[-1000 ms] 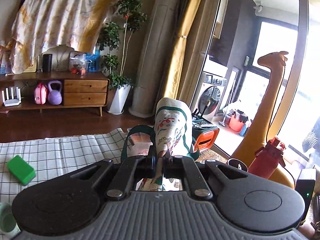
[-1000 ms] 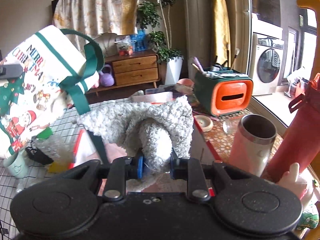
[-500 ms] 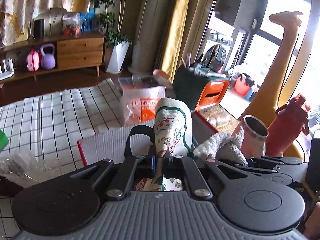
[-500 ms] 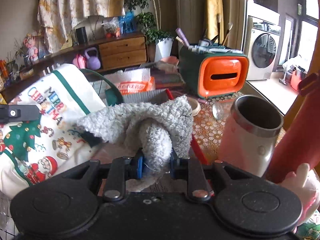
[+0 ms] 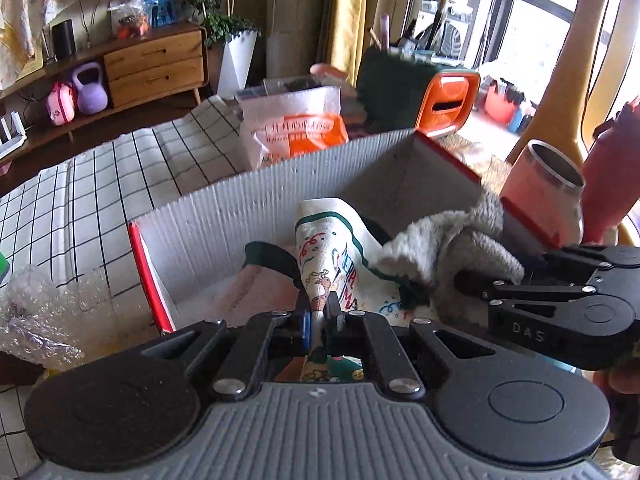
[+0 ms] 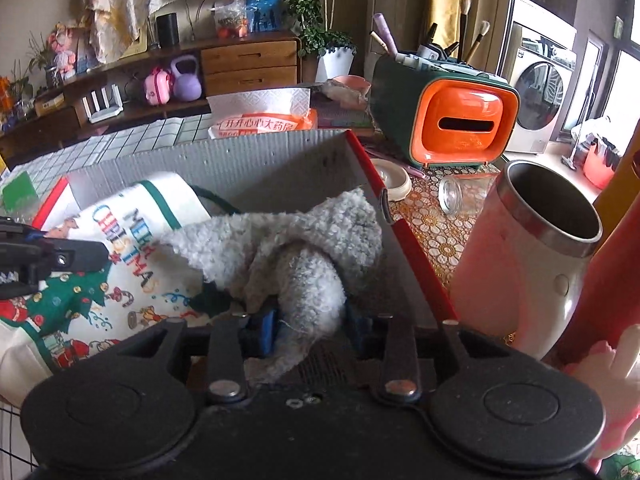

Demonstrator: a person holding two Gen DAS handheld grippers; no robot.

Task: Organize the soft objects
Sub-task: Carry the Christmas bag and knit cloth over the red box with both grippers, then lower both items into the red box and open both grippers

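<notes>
My left gripper (image 5: 318, 322) is shut on a white Christmas tote bag (image 5: 332, 248) with green trim and holds it inside a grey corrugated box (image 5: 256, 208) with red edges. My right gripper (image 6: 310, 324) is shut on a fluffy grey cloth (image 6: 296, 248) and holds it over the same box (image 6: 256, 156), right of the bag (image 6: 120, 248). The cloth (image 5: 452, 240) and the right gripper (image 5: 472, 284) show at the right of the left wrist view. The left gripper's tip (image 6: 80, 256) shows at the left of the right wrist view.
An open steel cup (image 6: 532, 256) and a red bottle (image 5: 612, 184) stand right of the box. An orange and green organiser (image 6: 452, 116) and an orange packet (image 6: 260, 120) stand behind it. Bubble wrap (image 5: 48, 312) lies left on the checked cloth (image 5: 100, 176).
Both grippers have moved forward and down with their loads. The bag and the grey cloth now sit lower, inside the box walls, where before they hung above it.
</notes>
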